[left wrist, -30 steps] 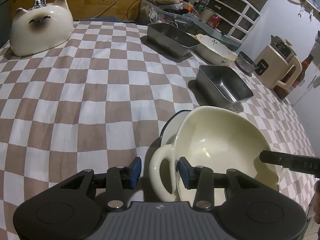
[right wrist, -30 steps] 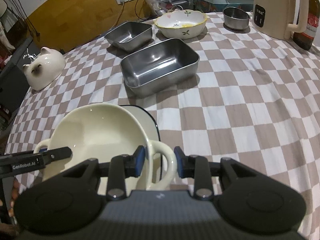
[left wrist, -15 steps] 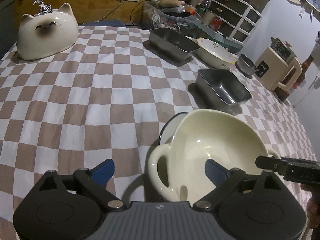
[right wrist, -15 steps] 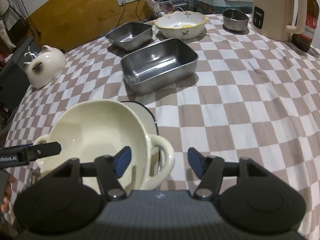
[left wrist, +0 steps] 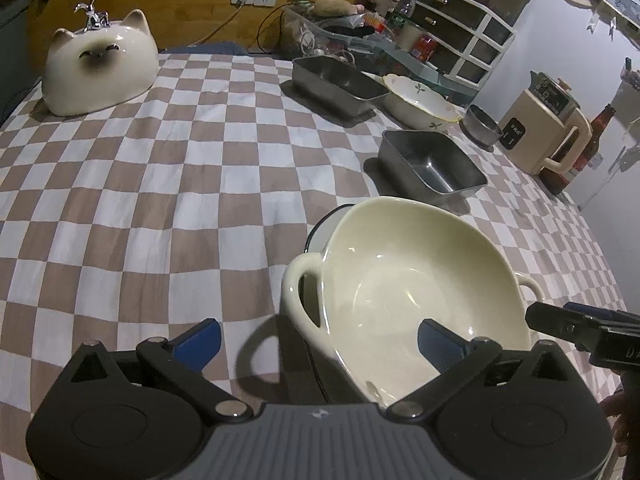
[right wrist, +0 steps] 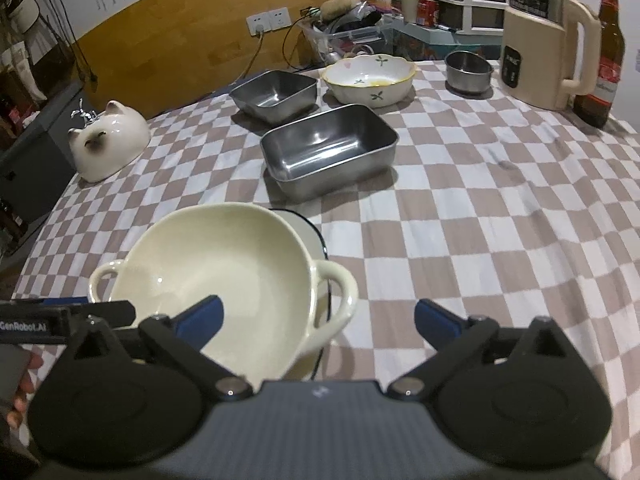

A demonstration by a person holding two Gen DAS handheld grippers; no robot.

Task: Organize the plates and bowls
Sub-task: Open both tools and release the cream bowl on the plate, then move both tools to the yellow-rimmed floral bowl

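A cream two-handled bowl (left wrist: 416, 280) rests tilted on a white dark-rimmed dish (left wrist: 322, 230) near the table's front edge; it also shows in the right wrist view (right wrist: 224, 276). My left gripper (left wrist: 318, 342) is open, its fingers wide on either side of the bowl's left handle (left wrist: 296, 292), not touching it. My right gripper (right wrist: 318, 320) is open, its fingers wide on either side of the right handle (right wrist: 340, 292). Each gripper's finger shows in the other's view.
Beyond the bowl stand a steel rectangular pan (right wrist: 330, 152), a second steel pan (right wrist: 276, 94), a flowered ceramic bowl (right wrist: 370, 78) and a small steel bowl (right wrist: 468, 68). A cat-shaped ceramic piece (right wrist: 108, 140) sits far left. A kettle (right wrist: 548, 44) and bottle (right wrist: 604, 52) stand far right.
Both grippers, shut on the bowl's handles a second ago, have opened wide and drawn back a little. The bowl has stayed resting on the white dish.
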